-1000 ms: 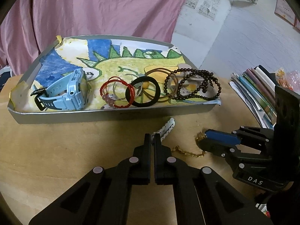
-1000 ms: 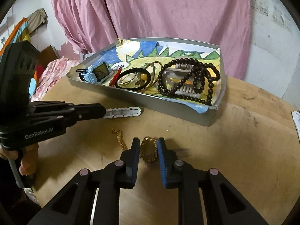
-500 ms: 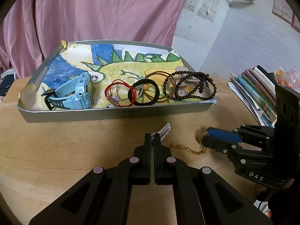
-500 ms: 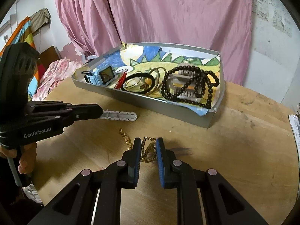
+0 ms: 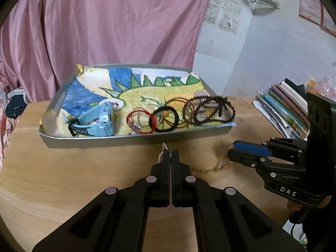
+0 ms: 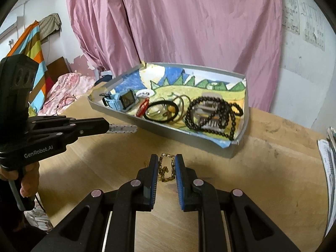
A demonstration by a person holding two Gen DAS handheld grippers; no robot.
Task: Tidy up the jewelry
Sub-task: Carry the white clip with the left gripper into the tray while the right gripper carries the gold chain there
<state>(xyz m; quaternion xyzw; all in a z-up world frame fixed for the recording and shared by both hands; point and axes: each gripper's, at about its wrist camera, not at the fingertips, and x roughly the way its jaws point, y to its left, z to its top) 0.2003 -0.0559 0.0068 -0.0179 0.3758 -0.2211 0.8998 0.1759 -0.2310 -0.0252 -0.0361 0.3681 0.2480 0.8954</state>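
Note:
My left gripper (image 5: 170,153) is shut on a white link bracelet (image 6: 121,128), which sticks out level beyond its fingertips above the wooden table. To its right, my right gripper (image 6: 166,159) grips a bunched gold chain (image 6: 167,168); the chain's tail (image 5: 206,169) trails onto the table. Behind both stands a silver tray (image 5: 136,139) lined with a dinosaur drawing. It holds a blue watch (image 5: 94,121), red string bracelets (image 5: 140,121), a black hair tie (image 5: 163,119) and a dark bead necklace (image 5: 210,111).
A stack of books (image 5: 281,111) lies at the table's right edge. A pink curtain (image 6: 178,21) hangs behind the tray. A person's hand (image 6: 27,187) holds the left gripper's handle. Bare wood lies in front of the tray.
Both grippers have pulled back and up from the tray. The white bracelet stays clamped in the left gripper, and the gold chain has moved along with the right gripper's fingers.

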